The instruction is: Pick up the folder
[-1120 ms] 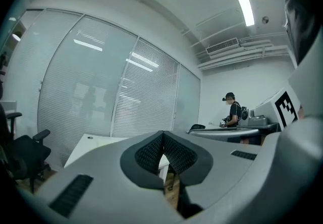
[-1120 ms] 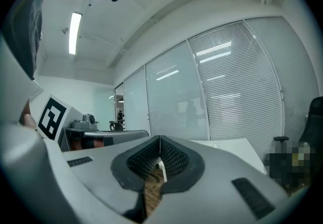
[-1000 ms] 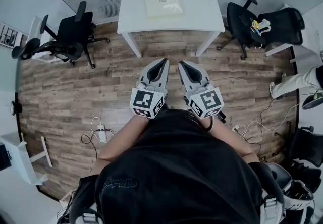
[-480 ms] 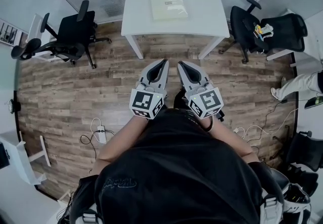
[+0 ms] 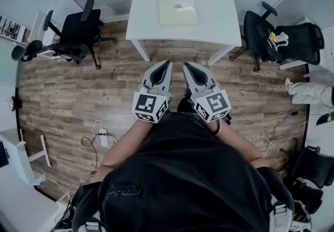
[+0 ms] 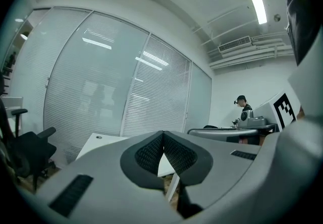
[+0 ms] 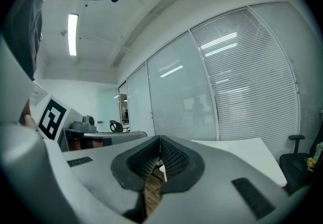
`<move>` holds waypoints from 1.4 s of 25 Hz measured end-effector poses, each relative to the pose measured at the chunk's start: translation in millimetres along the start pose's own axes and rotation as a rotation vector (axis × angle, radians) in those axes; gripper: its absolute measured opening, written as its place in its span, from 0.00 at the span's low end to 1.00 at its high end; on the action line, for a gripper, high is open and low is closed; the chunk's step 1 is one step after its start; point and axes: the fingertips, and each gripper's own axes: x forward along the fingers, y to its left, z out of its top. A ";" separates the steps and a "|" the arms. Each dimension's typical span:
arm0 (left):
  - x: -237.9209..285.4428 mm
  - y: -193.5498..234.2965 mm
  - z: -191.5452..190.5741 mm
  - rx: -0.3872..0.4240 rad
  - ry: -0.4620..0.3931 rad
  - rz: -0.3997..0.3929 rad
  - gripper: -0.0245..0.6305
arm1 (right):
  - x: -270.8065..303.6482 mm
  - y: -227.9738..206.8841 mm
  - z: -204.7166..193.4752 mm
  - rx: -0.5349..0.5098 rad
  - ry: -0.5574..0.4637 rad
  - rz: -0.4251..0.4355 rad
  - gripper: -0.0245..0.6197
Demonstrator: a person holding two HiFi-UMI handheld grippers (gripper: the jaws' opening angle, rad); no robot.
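The folder (image 5: 178, 7), pale yellow-white and flat, lies on the white table (image 5: 219, 11) at the top of the head view. My left gripper (image 5: 168, 62) and right gripper (image 5: 185, 64) are held side by side over the wooden floor, short of the table's near edge, both pointing at it. Both are shut with nothing between their pads. In the left gripper view the closed left gripper (image 6: 162, 134) covers most of the table (image 6: 101, 142). The right gripper (image 7: 160, 138) shows the table top (image 7: 242, 152) beyond it. The folder is hidden in both gripper views.
A black office chair (image 5: 73, 35) stands left of the table, two more (image 5: 282, 37) to its right. A power strip with cables (image 5: 104, 137) lies on the floor at the left. A person's leg (image 5: 310, 92) shows at the right edge. Glass walls with blinds stand behind the table.
The table and folder have drawn nearer and shifted slightly right in the head view as I move towards them. Both grippers stay shut and side by side.
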 end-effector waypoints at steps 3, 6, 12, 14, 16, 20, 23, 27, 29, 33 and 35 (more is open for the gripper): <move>24.2 3.1 0.0 -0.009 0.004 0.005 0.06 | 10.5 -22.3 1.7 0.002 0.005 0.009 0.07; 52.5 6.8 -0.3 -0.019 0.009 0.011 0.06 | 21.5 -46.9 4.9 0.001 0.006 0.021 0.07; 116.1 8.9 5.3 -0.025 0.013 0.029 0.06 | 42.4 -112.4 16.6 0.007 0.011 0.025 0.07; 135.8 8.3 7.3 -0.028 0.012 0.041 0.06 | 47.9 -131.4 20.5 0.004 0.012 0.038 0.07; 153.6 8.3 9.1 -0.032 0.012 0.054 0.06 | 53.9 -147.3 23.1 0.005 0.016 0.055 0.07; 183.5 8.1 12.3 -0.033 0.012 0.074 0.06 | 64.3 -175.0 27.5 0.009 0.018 0.083 0.07; 204.4 6.5 12.3 -0.036 0.010 0.088 0.06 | 68.1 -195.0 28.8 0.009 0.018 0.097 0.07; 226.3 1.8 12.0 -0.028 0.017 0.093 0.06 | 70.9 -220.8 28.8 0.030 0.017 0.095 0.07; 232.9 3.4 13.3 -0.028 0.019 0.096 0.06 | 71.5 -229.6 28.8 0.038 0.018 0.090 0.07; 240.2 9.9 13.9 -0.036 0.024 0.100 0.06 | 76.7 -236.6 28.2 0.047 0.019 0.088 0.07; 243.6 10.3 13.2 -0.033 0.027 0.094 0.06 | 78.4 -238.7 28.0 0.048 0.018 0.084 0.07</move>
